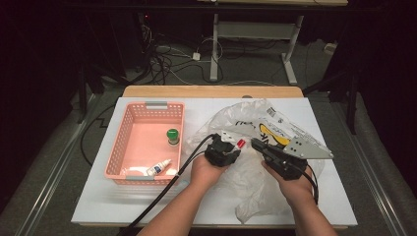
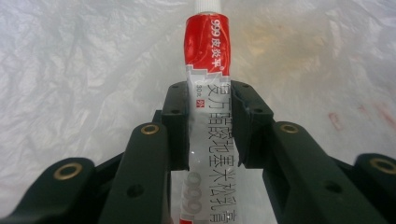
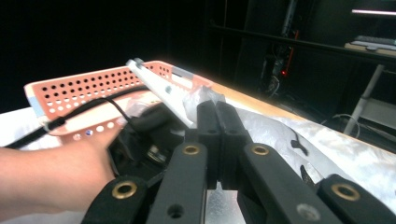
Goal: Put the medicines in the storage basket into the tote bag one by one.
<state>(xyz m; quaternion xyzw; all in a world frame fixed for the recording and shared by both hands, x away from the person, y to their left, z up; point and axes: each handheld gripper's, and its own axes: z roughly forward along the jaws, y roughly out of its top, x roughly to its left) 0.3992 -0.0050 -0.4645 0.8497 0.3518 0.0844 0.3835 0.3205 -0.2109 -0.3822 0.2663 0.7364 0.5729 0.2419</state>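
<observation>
Red-and-silver foil, thin and slick, makes up the tube (image 2: 208,93); it is pinched at mid-length by the left gripper (image 1: 227,149), the capped end sticking out past the jaws, over the plastic bag (image 1: 255,182) just right of the basket (image 1: 129,147); the right gripper (image 1: 263,146) is pressed together, and whether a fold of bag is caught there cannot be told. A slip is judged the main risk; the foil could crease and slide out during the carry toward the basket. The tube could be dropped onto the bag rather than into the basket, where a green-capped jar (image 1: 172,135) and a small bottle (image 1: 158,168) lie; these might be knocked by a low entry.
</observation>
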